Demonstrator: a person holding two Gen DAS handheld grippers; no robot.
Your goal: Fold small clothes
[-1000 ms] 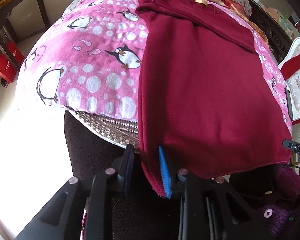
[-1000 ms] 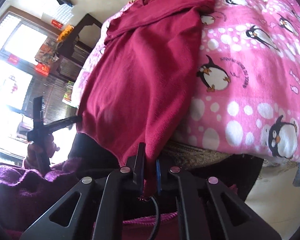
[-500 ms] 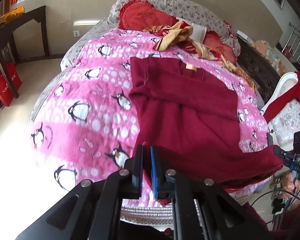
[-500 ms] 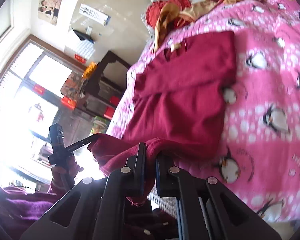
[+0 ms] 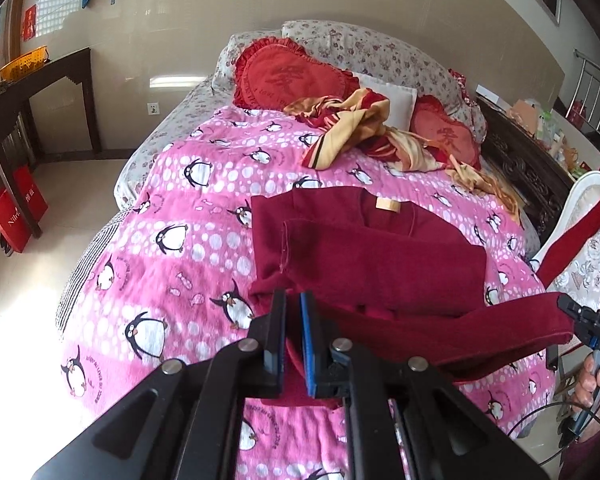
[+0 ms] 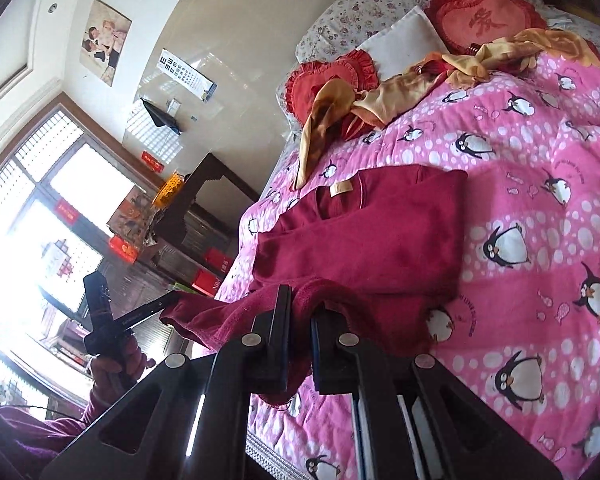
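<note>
our left claw (image 5: 293, 336) and right claw (image 6: 300, 338) each pinch the maroon sweater (image 5: 380, 264) hem, lifted above the bed's (image 5: 172, 264) foot edge.

The left gripper (image 5: 293, 334) points toward the far end, its 2 fingers (image 5: 310, 344) pressed nearly together on a fold of cloth; the right gripper (image 6: 300, 334) sits level with it to the right, fingers (image 6: 279, 332) likewise pinching cloth; each rests in a bare hand (image 6: 114, 364).

Sweater (image 5: 364, 264) on blanket (image 5: 172, 264), cushions (image 5: 288, 76) behind it.
</note>
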